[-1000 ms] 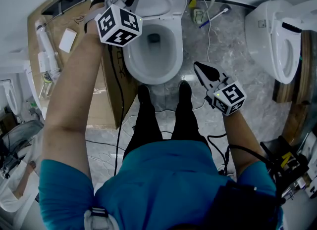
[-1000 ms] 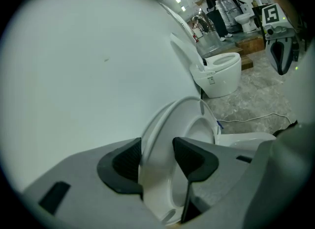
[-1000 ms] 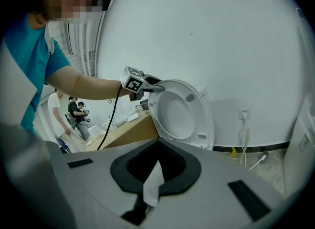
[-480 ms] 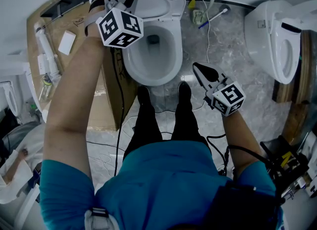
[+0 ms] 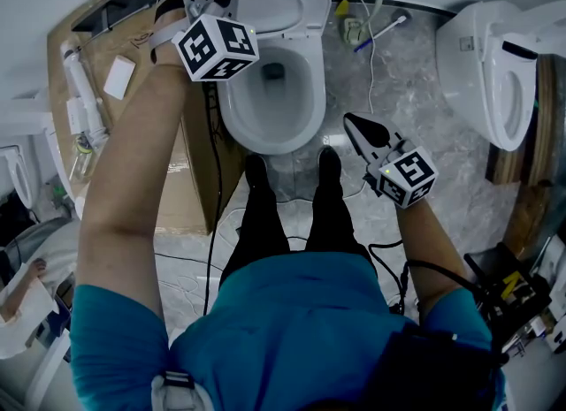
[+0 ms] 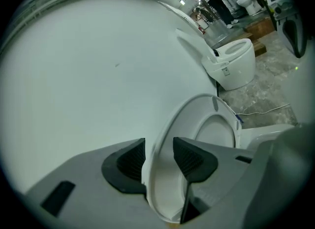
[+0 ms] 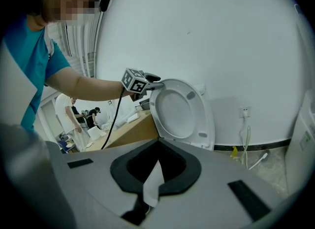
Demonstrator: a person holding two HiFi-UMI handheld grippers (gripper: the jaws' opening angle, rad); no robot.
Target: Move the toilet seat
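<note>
Right gripper (image 7: 157, 142), lower centre: matte black pads shut together, nothing in them.
Toilet bowl (image 5: 265, 91): glossy white ceramic, oval, on a grey marbled floor (image 5: 416, 109).
Toilet seat (image 7: 182, 107): smooth white plastic oval, raised upright at top centre of the head view, in front of the plain white wall (image 6: 88, 65). Long axis vertical, hinge end down, bumpered underside facing the person.
Left gripper (image 6: 159, 147): ribbed dark pads clamped on the seat's top rim. Jaws have just been closing onto it.
</note>
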